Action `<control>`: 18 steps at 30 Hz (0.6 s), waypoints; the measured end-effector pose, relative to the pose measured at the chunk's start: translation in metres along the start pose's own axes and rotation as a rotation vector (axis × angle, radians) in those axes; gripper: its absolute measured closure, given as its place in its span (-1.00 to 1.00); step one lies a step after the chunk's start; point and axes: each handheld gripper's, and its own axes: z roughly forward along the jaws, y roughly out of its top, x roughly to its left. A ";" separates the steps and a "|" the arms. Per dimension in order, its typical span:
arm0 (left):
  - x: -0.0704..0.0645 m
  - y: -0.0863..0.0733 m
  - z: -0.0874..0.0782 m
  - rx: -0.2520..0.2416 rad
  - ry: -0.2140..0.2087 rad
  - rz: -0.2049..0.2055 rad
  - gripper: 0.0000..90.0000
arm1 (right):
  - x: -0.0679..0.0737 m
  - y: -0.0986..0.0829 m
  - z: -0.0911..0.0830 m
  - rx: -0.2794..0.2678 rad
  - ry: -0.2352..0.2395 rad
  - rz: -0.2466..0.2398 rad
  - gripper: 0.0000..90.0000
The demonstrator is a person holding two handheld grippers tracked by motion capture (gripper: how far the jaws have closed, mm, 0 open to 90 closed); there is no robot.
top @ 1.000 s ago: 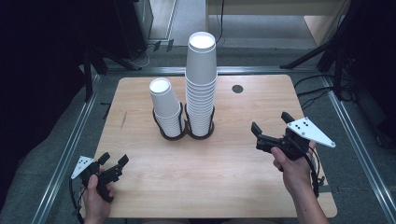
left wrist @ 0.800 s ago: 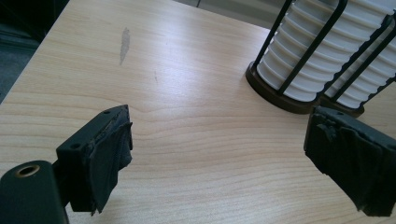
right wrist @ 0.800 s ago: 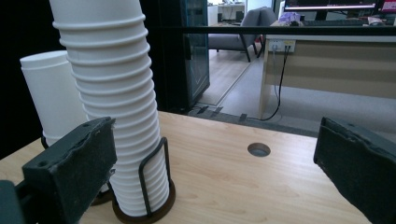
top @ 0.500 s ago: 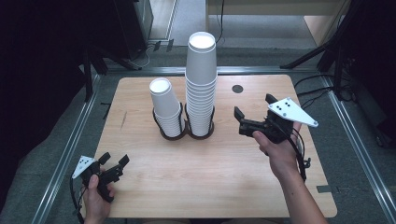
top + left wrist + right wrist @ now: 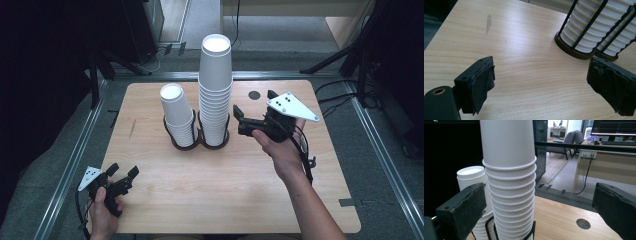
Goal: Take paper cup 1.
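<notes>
Matt white paper cups (image 5: 215, 90) are stacked in black wire holders (image 5: 214, 137); the worktop (image 5: 210, 200) is smooth pale wood grain; tool pads (image 5: 482, 85) look rough.

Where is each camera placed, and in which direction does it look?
High view: above the person's side, looking forward and down at the table; both forearms enter, left gripper, right gripper.
Left gripper view: low over the table, facing the cup holder; its open jaws show.
Right gripper view: level with the tall cup stack, facing it; its open jaws show.
All views share the tall cup stack and the short cup stack.
</notes>
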 end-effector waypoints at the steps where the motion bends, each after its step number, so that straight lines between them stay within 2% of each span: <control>1: 0.000 0.000 0.000 0.000 0.001 0.000 -0.82 | 0.001 0.001 0.001 -0.001 0.001 -0.004 -1.00; 8: -0.001 0.000 -0.001 -0.015 0.019 0.015 -0.82 | 0.011 0.004 0.014 0.002 0.011 -0.014 -1.00; 10: 0.000 0.002 -0.002 -0.023 0.016 -0.001 -0.82 | 0.013 0.004 0.017 0.007 0.016 -0.011 -1.00; 12: -0.002 0.003 -0.001 -0.019 0.017 0.002 -0.82 | 0.016 0.005 0.020 0.005 0.022 -0.010 -1.00; 15: -0.014 0.006 0.000 -0.011 0.025 0.057 -0.82 | 0.019 0.007 0.022 0.000 0.029 -0.006 -1.00; 18: -0.024 0.011 0.002 -0.020 0.017 0.070 -0.82 | 0.019 0.010 0.023 -0.011 0.032 0.001 -1.00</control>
